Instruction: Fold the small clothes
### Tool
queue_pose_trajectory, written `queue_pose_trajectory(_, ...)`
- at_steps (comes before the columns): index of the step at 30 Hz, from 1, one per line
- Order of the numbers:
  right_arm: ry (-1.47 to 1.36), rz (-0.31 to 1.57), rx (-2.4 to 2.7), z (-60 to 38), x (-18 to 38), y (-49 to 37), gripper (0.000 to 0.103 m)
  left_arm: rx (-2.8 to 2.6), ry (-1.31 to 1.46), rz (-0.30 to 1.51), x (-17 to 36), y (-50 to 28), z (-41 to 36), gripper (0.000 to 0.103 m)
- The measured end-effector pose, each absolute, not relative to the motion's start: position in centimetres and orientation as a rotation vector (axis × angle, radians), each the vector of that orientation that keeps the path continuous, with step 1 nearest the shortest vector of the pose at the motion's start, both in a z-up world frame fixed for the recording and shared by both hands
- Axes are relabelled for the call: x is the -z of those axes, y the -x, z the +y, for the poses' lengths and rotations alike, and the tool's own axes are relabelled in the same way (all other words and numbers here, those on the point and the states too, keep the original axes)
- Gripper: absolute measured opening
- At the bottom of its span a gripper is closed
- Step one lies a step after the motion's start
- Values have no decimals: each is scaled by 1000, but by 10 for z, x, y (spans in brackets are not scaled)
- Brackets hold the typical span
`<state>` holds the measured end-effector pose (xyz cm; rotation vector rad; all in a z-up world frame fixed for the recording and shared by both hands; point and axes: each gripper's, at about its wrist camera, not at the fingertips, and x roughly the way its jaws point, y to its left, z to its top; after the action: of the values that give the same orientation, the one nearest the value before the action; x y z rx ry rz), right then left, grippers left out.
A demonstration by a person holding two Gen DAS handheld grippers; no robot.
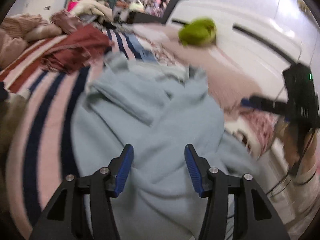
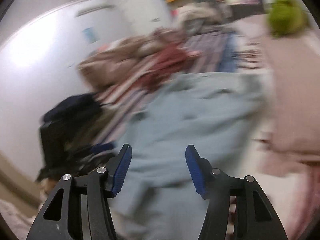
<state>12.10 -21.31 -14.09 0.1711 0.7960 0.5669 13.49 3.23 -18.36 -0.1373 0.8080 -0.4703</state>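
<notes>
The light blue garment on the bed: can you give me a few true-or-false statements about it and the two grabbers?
1. The left gripper is open, with nothing between its fingers. True.
2. The right gripper is clamped on the light blue garment. False: it is open, and the garment lies beyond it.
3. A green plush toy lies on top of the garment. False: it lies apart, farther back on the bed.
4. A dark red cloth lies on the striped bedspread. True.

dim indoor light, heavy motion blur, fisheye-warped edges, pale wall glare.
</notes>
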Motion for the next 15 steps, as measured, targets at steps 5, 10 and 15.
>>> queue_pose_trajectory(5,-223,862,-457,-254,179,-124,54,383,-15,857,197,-125,17,47)
queue_pose_trajectory(10,-242,886,-453,-264,197,-118,54,151,-142,858,184,-106,52,45)
queue_pose_trajectory(15,-267,866,-499,-260,195,-103,54,345,0,742,148,-71,44,52)
